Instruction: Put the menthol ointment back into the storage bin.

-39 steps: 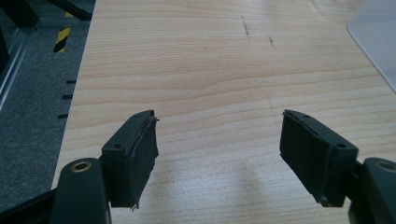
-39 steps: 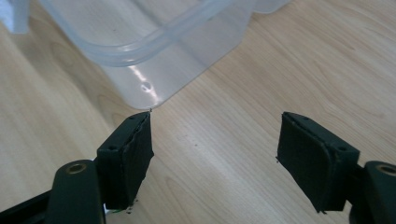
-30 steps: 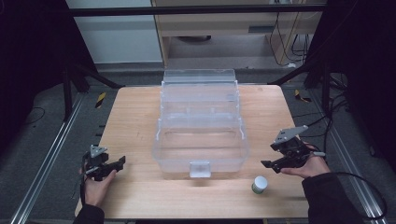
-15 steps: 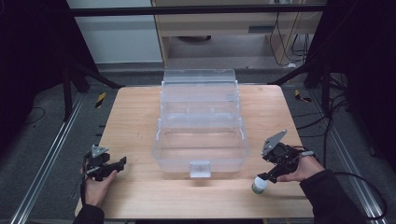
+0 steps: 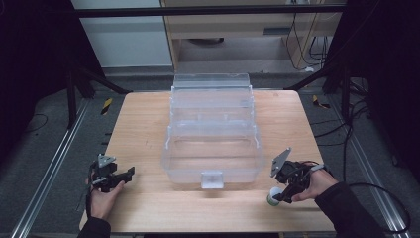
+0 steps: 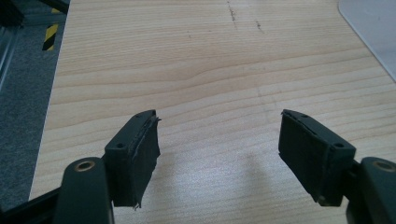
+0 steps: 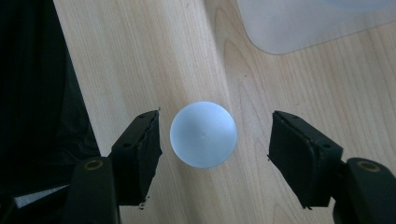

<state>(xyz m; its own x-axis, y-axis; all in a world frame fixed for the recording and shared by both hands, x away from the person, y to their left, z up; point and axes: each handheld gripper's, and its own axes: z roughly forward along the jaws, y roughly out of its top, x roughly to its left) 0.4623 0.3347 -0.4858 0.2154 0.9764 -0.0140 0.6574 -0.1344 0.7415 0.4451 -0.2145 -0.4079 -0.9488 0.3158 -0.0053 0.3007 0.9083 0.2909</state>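
Right gripper (image 7: 215, 135) points down, jaws spread either side of round white-lidded jar (image 7: 203, 134), not touching. Left gripper (image 6: 218, 149) spread wide over bare wooden table (image 6: 187, 56).

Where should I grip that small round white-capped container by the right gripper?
Grip the container across its round sides, coming straight down from above. The right gripper is open and straddles it already, one jaw on each side, and the cap looks circular, so any pair of opposite sides should do.
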